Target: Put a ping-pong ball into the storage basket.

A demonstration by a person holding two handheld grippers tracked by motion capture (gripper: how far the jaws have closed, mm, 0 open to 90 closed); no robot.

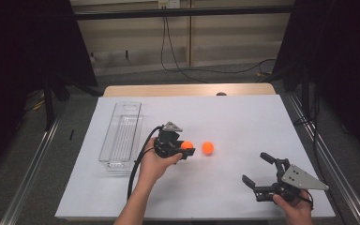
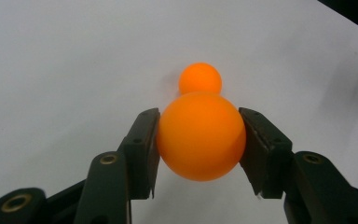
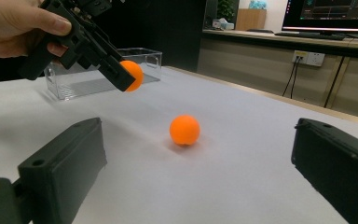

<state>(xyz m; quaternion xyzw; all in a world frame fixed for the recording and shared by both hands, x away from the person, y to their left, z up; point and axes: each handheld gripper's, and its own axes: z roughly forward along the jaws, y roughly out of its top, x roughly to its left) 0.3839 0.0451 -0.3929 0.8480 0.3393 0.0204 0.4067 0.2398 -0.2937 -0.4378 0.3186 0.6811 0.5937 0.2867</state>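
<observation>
High view, left to right: clear bin at table left, likely drop target; my left tongs clamp orange ball, lifted off table; second ball lies just beside; my right tongs gape empty, parked clear.

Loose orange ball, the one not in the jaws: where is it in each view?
High view: loose ball on the white table, just right of the held ball.
Left gripper view: loose ball at upper centre, just beyond the held ball.
Right gripper view: loose ball at centre, on the table, below and right of the held ball.
Shared landmark: the held ball.
</observation>
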